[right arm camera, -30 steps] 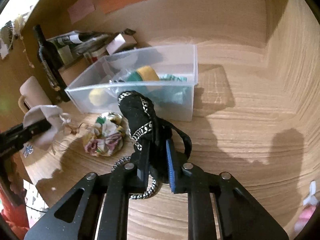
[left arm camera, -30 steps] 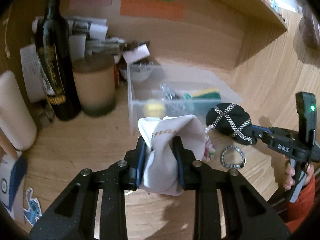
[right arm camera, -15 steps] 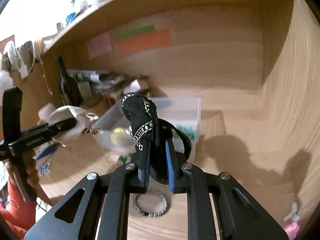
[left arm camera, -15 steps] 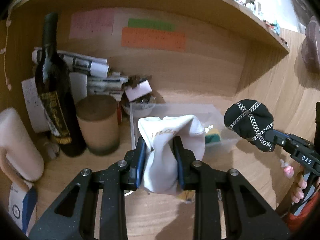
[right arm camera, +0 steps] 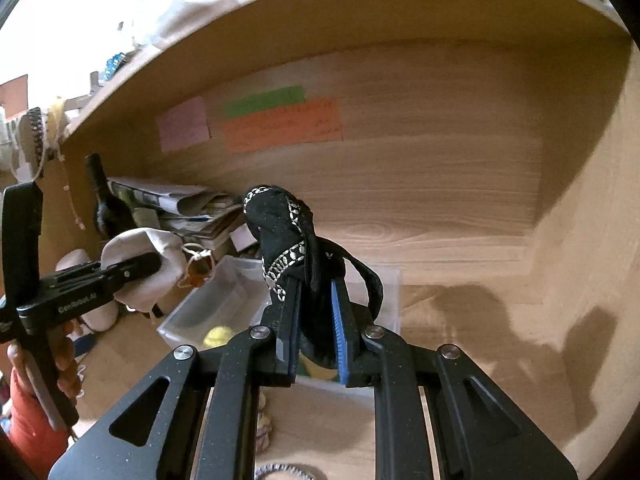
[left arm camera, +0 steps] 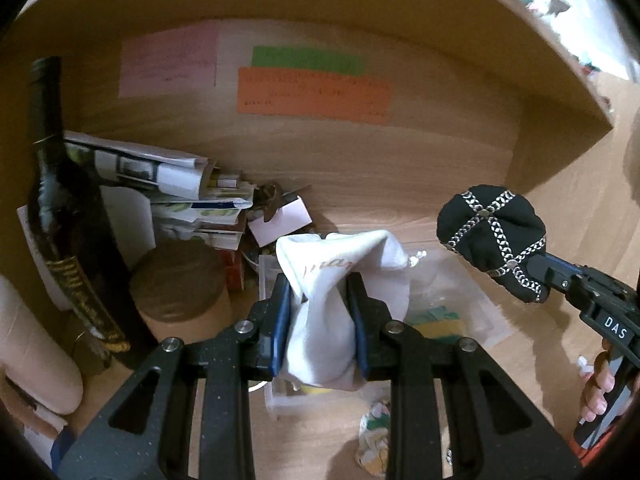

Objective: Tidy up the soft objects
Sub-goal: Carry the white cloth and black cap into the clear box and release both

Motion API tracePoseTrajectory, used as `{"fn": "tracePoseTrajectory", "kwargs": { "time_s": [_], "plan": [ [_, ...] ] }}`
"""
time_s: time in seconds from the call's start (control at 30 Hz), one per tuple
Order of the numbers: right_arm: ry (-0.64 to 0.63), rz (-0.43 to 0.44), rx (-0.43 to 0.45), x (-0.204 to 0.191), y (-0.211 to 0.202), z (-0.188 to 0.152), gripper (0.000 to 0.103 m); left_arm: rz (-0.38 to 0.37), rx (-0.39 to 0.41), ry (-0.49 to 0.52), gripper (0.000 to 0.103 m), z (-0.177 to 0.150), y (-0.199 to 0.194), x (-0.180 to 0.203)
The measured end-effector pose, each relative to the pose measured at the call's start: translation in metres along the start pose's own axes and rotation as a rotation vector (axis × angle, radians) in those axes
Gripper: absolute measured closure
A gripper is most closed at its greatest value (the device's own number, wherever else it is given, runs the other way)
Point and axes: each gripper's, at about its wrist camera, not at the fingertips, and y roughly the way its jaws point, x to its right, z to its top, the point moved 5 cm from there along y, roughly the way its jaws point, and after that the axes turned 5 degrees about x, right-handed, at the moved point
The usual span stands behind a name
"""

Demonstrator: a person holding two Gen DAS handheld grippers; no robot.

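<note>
Left claw (left arm camera: 320,320) pinching white cloth pouch (left arm camera: 328,280) at frame centre, fingers pressed in on bunched fabric; held up above clear plastic bin (left arm camera: 472,304), probably so drop goes straight in. Faint script lettering on pouch, drawstring knot dangling at right edge, fabric sagging below the pads. Right claw (right arm camera: 316,320) clamped on black cap (right arm camera: 280,236) at centre of right view, strap loop hanging free to the right. Cap raised off worktop (right arm camera: 460,320), near bin but not over it as far as can be judged. Seen also at right of left view: dome of black cloth crossed by silver chain trim, stud at crossing. Bin at lower centre, yellow and green items inside, blurred. Floral fabric piece (left arm camera: 374,436) on worktop at bottom, untouched. Wine bottle (left arm camera: 68,240) at left, out of the way.
</note>
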Motion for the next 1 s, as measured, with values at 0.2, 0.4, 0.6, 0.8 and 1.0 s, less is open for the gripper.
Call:
{"fn": "tracePoseTrajectory", "kwargs": {
  "time_s": [0.2,0.4,0.6,0.8,1.0],
  "plan": [
    [-0.016,-0.011,-0.049,0.000,0.030,-0.001,0.090,0.002,-0.055,0.024,0.075,-0.001,0.032,0.007],
    [-0.036,-0.036,-0.120,0.003,0.060,-0.010,0.090,-0.004,-0.129,0.027,0.075,-0.011,0.067,0.012],
    [-0.050,-0.039,-0.203,0.008,0.084,-0.032,0.090,-0.012,-0.201,0.043,0.075,-0.027,0.095,0.014],
    [-0.052,-0.064,-0.248,0.014,0.098,-0.045,0.090,-0.012,-0.245,0.068,0.075,-0.039,0.113,0.019],
    [-0.064,-0.067,-0.274,0.012,0.105,-0.049,0.085,-0.007,-0.242,0.088,0.059,-0.041,0.112,0.020]
  ]
}}
